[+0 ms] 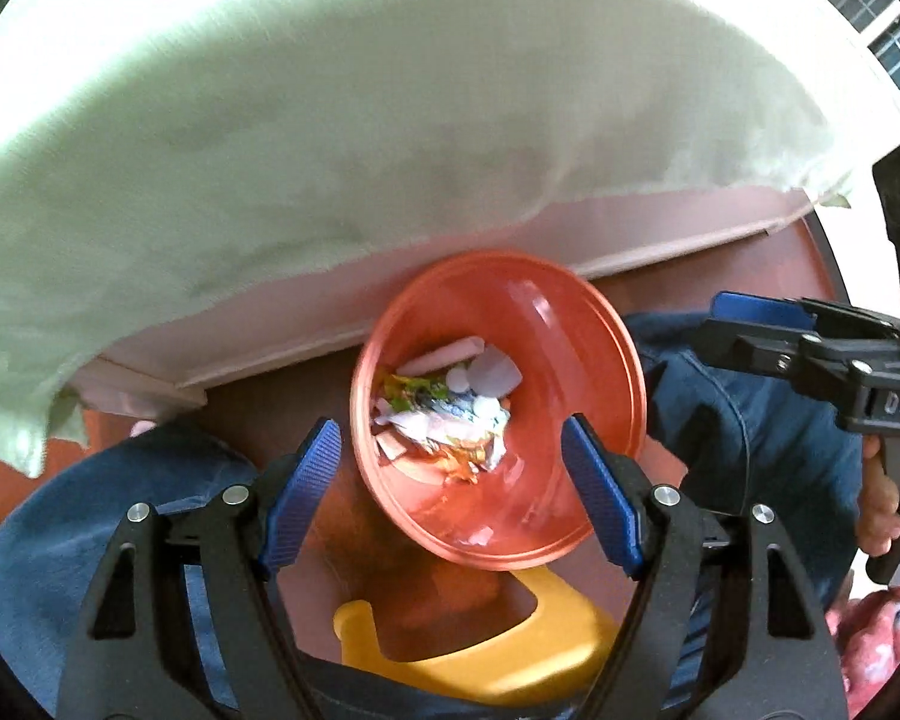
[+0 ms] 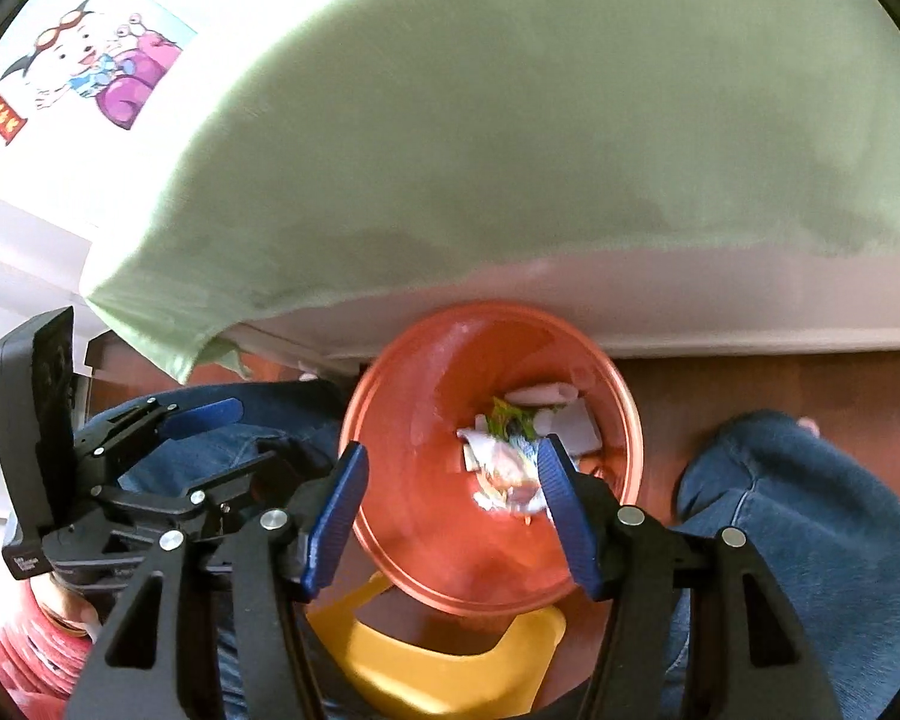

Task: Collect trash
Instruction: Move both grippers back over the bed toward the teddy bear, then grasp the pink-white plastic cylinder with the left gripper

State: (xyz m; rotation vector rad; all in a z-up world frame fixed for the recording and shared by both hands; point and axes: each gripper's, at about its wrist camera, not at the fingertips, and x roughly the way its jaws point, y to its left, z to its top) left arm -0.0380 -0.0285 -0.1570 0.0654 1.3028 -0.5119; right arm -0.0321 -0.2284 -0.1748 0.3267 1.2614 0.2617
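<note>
- One round, glossy orange-red plastic bin (image 1: 576, 324) sits at the centre of both views, on the dark brown floor between the person's two knees in blue denim (image 1: 750, 414).
- Inside the bin lies one heap of crumpled trash (image 1: 444, 414): printed wrappers in white, blue, green and orange, a pale pink rolled piece, and white paper scraps. I cannot count the separate pieces.
- Two black grippers are here, each with two ribbed blue finger pads.
- The left gripper (image 1: 453, 480), at the bottom of its own view, has its fingers spread wide over the bin's mouth, with nothing between them.
- The right gripper (image 2: 450, 510), at the bottom of its own view, is likewise released: its left pad (image 2: 336, 516) is over the bin's rim and its right pad (image 2: 564, 510) over the trash heap. Whether that pad touches the trash I cannot tell.
- Each gripper also shows in the other's camera, at the frame's edge, with a bare hand (image 1: 879, 510) on the handle at the right edge of the left wrist view.
- One smooth yellow plastic stool (image 2: 444, 672), with a curved cut-out, shows at bottom centre, below the bin.
- One pale green woven cloth (image 1: 330, 120) drapes over a white ledge and fills the upper half of both frames.
- One cartoon poster (image 2: 84, 66) hangs at the upper left of the right wrist view.
</note>
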